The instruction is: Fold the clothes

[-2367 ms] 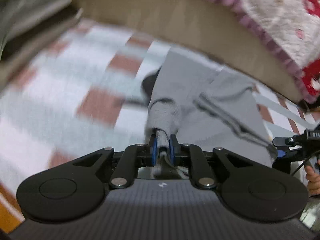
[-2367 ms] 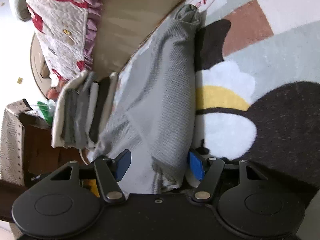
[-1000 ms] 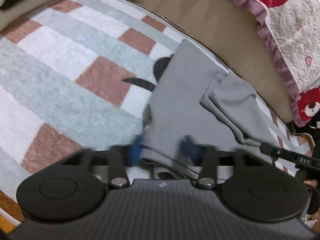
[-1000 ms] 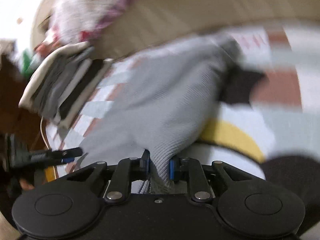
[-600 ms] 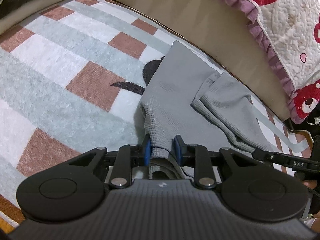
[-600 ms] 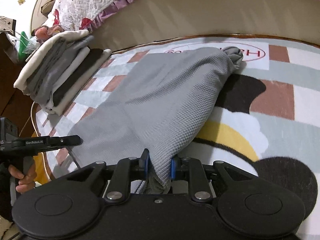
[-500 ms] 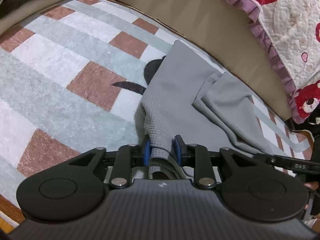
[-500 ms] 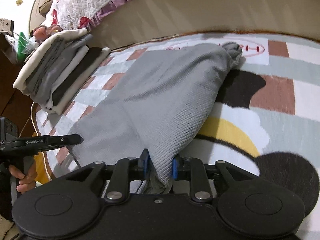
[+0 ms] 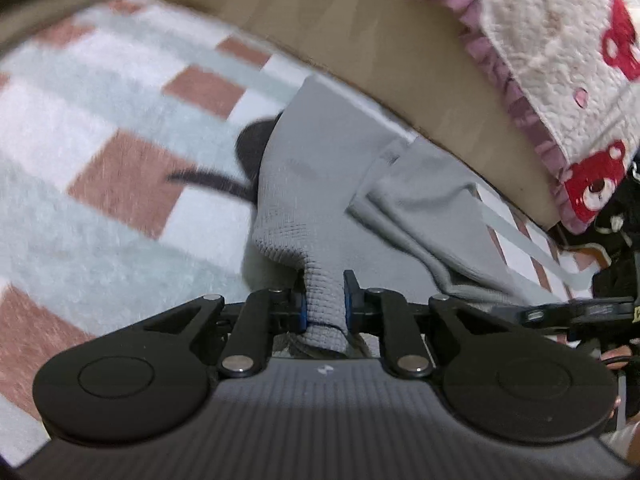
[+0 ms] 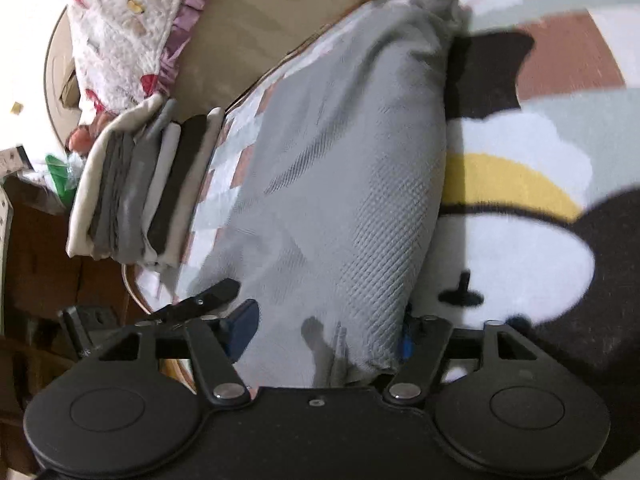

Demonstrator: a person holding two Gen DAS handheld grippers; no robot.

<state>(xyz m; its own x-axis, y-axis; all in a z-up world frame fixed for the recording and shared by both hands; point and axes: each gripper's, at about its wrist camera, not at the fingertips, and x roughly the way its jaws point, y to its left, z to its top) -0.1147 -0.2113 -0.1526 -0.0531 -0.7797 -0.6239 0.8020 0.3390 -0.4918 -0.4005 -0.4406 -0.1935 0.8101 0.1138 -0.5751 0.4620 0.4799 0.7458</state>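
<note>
A grey waffle-knit garment [image 9: 320, 184] lies partly folded on a patterned rug [image 9: 120, 128], with a second folded layer to its right. My left gripper [image 9: 324, 304] is closing, and its blue pads pinch the garment's near ribbed edge. In the right wrist view the same garment [image 10: 352, 184] runs away from me as a long fold. My right gripper [image 10: 322, 334] stands open around the fold's near end, its left pad clear of the cloth.
A stack of folded clothes [image 10: 148, 192] sits on the rug's [image 10: 540, 264] left side. A bed base [image 9: 360, 48] under a red-and-white quilt [image 9: 560, 60] borders the rug. One of the left gripper's fingers [image 10: 208, 298] shows at lower left.
The left pads have drawn closer together on the garment's edge, and that view has shifted. The right gripper has rolled, and its jaws have spread and let go of the fold.
</note>
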